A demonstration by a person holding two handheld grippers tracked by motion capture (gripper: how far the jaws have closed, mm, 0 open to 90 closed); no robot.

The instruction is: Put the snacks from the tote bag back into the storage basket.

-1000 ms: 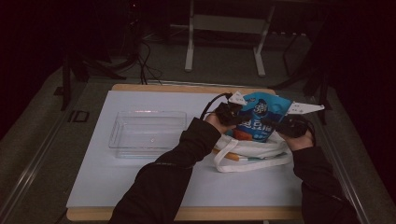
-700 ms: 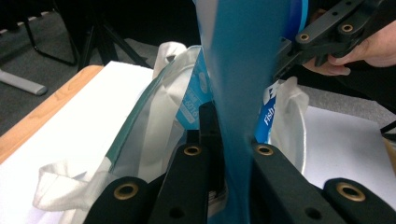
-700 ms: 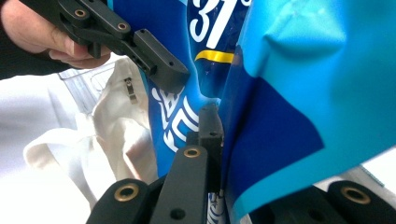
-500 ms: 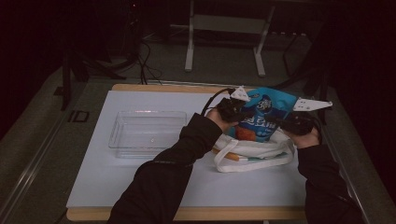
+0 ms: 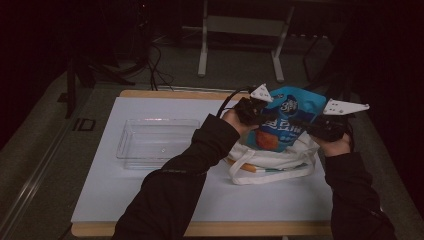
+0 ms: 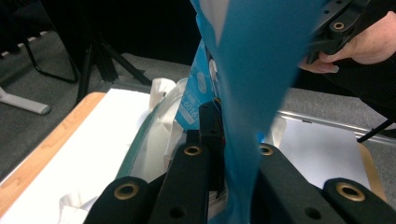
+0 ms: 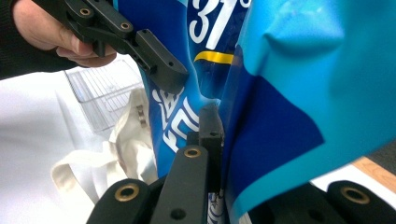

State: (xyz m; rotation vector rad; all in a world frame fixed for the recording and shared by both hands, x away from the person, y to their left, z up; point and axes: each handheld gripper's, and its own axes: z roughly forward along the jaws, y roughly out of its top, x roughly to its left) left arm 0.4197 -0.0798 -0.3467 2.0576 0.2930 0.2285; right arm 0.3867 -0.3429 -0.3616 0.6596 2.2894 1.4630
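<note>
- The blue snack bag (image 5: 285, 120) is shiny, with white writing, a big white number near its top, a small yellow stripe and an orange patch lower down.
- It stands up tall, lifted part way out of the white cloth bag (image 5: 272, 162), with its bottom end inside the cloth bag's open mouth.
- The left gripper (image 5: 260, 111) pinches its left edge and the right gripper (image 5: 312, 127) pinches its right edge, so the blue bag (image 6: 254, 70) is squeezed between each pair of black jaws.
- The white cloth bag lies floppy on the white table top (image 5: 150, 195), on the right side, with its looped handles spread out in front.
- Something orange and green peeks out under its front edge.
</note>
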